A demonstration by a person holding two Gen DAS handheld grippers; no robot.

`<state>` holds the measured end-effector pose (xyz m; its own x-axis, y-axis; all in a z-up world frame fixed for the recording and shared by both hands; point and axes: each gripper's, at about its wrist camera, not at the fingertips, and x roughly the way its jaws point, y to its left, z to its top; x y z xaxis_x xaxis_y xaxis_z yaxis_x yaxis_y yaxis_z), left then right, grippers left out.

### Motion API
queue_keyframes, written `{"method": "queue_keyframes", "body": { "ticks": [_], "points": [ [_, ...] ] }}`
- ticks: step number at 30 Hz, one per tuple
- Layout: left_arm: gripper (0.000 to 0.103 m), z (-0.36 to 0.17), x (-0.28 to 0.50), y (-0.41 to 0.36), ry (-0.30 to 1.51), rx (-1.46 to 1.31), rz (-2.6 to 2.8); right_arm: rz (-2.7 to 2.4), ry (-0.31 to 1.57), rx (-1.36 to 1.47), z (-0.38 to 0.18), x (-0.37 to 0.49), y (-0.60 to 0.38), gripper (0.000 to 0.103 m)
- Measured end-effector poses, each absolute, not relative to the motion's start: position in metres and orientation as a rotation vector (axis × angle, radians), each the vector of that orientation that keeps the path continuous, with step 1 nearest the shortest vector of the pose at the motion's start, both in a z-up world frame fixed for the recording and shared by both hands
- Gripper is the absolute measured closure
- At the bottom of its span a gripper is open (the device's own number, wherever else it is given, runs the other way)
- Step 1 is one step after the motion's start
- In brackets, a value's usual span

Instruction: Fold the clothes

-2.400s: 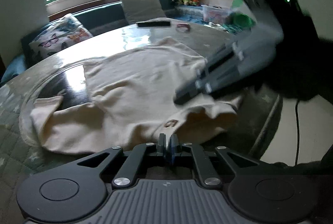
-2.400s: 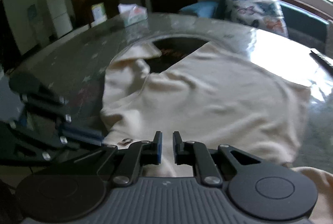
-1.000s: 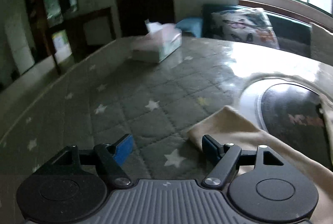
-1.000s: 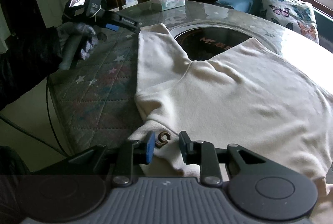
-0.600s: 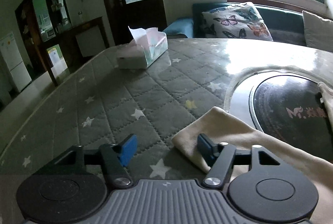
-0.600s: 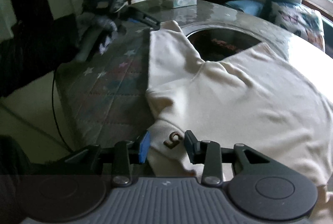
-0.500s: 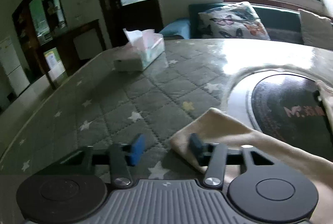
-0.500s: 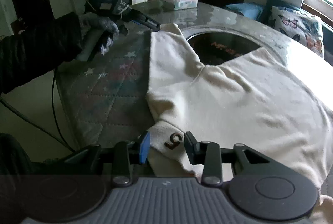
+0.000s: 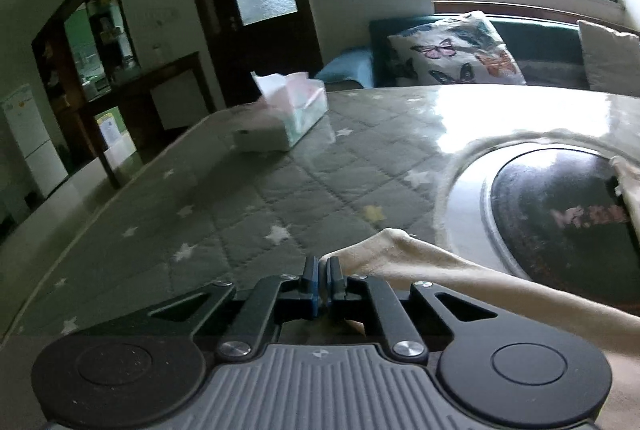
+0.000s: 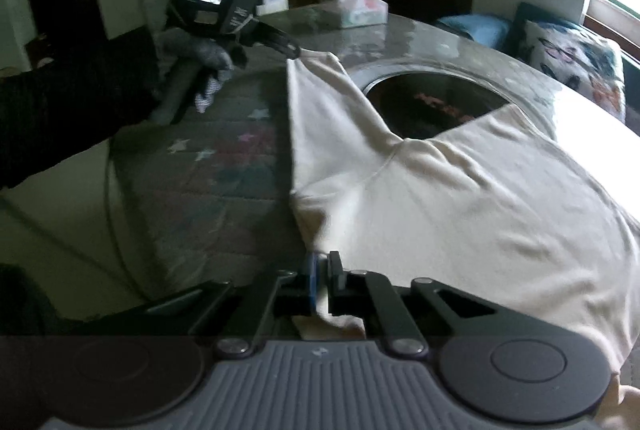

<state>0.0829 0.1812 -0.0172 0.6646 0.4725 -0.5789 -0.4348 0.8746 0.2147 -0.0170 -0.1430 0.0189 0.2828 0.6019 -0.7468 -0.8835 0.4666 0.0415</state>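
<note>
The table [image 10: 224, 166], under a quilted star cover, carries a cream shirt [image 10: 460, 198] spread flat, body toward the window side and one sleeve [image 10: 320, 102] stretched out along the cover beside the dark round inset [image 10: 432, 102]. The left gripper [image 9: 322, 280] has its jaws closed together on the sleeve's cuff; the right wrist view shows that tool's tip meeting the sleeve end. The right gripper [image 10: 323, 284] is likewise pinched shut on the shirt's near edge, with cloth bunched between its fingers. With both ends held, the step appears to be a fold of the sleeve side over the body. To do it well, lift both grips together so that the edge between them stays taut, carry them the same way at the same height, and lay the cloth down before either grip lets go. A tissue box [image 9: 280, 118] stands well clear at the far side.
</note>
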Motion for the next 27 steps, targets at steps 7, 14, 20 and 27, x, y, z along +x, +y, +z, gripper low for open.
{"method": "queue_keyframes", "body": {
  "ticks": [7,14,20,27],
  "points": [
    [0.099,-0.021,0.072,0.183,0.699,0.073,0.547,1.028,0.791,-0.387,0.016,-0.018,-0.148,0.093],
    [0.098,-0.022,0.067,0.179,0.719,0.091,0.557,0.927,0.762,-0.29,0.033,-0.022,-0.186,0.08],
    [0.093,-0.018,0.064,0.176,0.721,0.1,0.56,0.708,0.764,-0.187,0.035,-0.005,-0.241,0.08],
    [0.058,-0.008,0.061,0.165,0.708,0.113,0.547,0.548,0.756,-0.123,0.024,0.024,-0.276,0.08]
  ]
}}
